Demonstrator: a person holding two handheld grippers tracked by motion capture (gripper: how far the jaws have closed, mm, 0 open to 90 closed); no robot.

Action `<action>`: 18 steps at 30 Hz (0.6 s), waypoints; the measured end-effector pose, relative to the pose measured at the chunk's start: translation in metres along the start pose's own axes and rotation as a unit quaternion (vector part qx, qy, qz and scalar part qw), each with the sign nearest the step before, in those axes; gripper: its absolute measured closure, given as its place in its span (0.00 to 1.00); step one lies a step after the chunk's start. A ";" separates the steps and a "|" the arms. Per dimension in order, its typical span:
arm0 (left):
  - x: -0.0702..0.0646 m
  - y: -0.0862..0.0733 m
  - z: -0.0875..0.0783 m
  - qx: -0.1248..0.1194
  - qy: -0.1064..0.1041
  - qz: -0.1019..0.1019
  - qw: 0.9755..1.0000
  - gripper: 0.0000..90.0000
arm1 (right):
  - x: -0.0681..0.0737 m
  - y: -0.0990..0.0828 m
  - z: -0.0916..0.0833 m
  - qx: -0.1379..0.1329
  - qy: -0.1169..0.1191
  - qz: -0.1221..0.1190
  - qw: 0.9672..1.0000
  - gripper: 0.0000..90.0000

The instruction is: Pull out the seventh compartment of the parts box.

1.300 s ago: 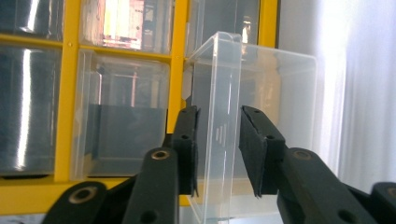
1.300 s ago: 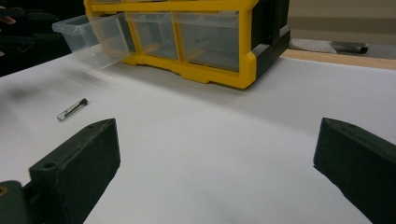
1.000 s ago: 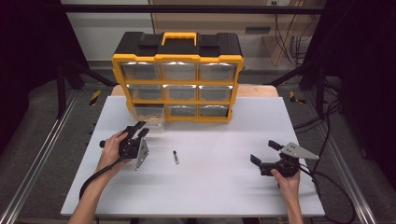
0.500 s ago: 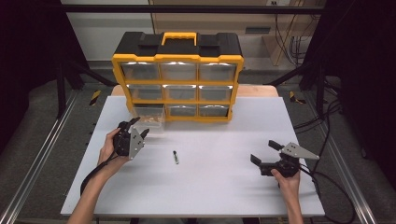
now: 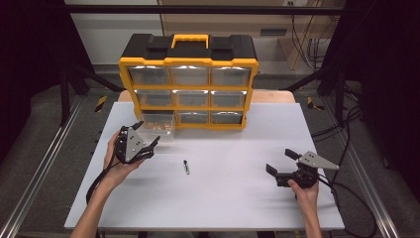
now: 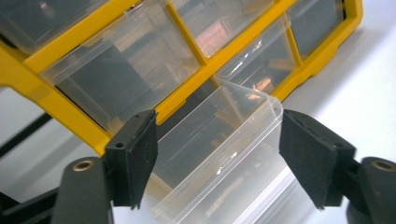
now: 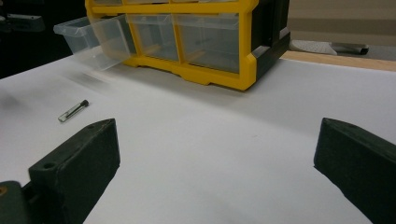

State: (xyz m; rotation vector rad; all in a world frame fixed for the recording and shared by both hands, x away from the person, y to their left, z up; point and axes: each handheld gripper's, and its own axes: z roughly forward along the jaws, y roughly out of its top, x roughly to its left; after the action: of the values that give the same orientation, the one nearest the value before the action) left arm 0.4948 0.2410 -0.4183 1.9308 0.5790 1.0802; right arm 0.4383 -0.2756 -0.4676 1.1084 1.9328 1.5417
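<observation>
1. Sticking out of the bottom-left slot of the yellow organizer (image 5: 188,84), the clear drawer (image 5: 159,124) runs its long axis from the cabinet front towards the person's side of the tabletop (image 5: 223,198), with its open front end just beside the left gripper (image 5: 147,135).
2. In the left gripper view the drawer (image 6: 219,158) tilts, its rim lying between the two black fingers (image 6: 135,158), which stand apart on either side of it without pressing; the jaws have just been opening, and the drawer's front lies in the gap.
3. A left hand (image 5: 116,163) holds that gripper at the left of the tabletop, pointed at the cabinet.
4. The right gripper (image 5: 280,161) rests well apart at the right of the tabletop in the other hand (image 5: 304,191), its fingers (image 7: 79,163) spread wide over bare white surface with nothing between them.
5. A small pin-like piece (image 5: 186,167) with a dark head lies on the tabletop between the two grippers, its long axis running roughly away from the person; in the right gripper view it (image 7: 74,110) lies at the left, near the drawer.
6. The organizer has three rows of clear drawers, a black top and a yellow handle (image 5: 189,38), and stands at the far edge of the white tabletop.
7. Around it are a grey floor, black frame posts, and cables (image 5: 346,129) trailing at the right.
</observation>
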 end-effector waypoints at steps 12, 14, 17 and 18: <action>0.006 0.002 -0.006 -0.001 -0.024 -0.113 0.993 0.20 | 0.000 0.000 0.000 0.000 0.001 0.000 1.000 0.01; 0.006 0.002 -0.006 -0.001 -0.026 -0.121 0.992 0.18 | 0.000 0.000 0.000 0.000 0.001 0.000 1.000 0.01; 0.006 0.003 -0.008 -0.001 -0.033 -0.146 0.989 0.17 | 0.000 0.000 0.000 0.000 0.001 -0.001 1.000 0.01; 0.006 0.003 -0.009 -0.005 -0.034 -0.153 0.988 0.16 | 0.000 0.000 0.000 0.000 0.001 -0.001 1.000 0.01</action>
State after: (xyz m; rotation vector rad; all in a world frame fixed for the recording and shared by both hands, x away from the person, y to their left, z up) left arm 0.4905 0.2476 -0.4104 1.7907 0.8011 0.8175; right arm 0.4384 -0.2758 -0.4675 1.1055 1.9334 1.5429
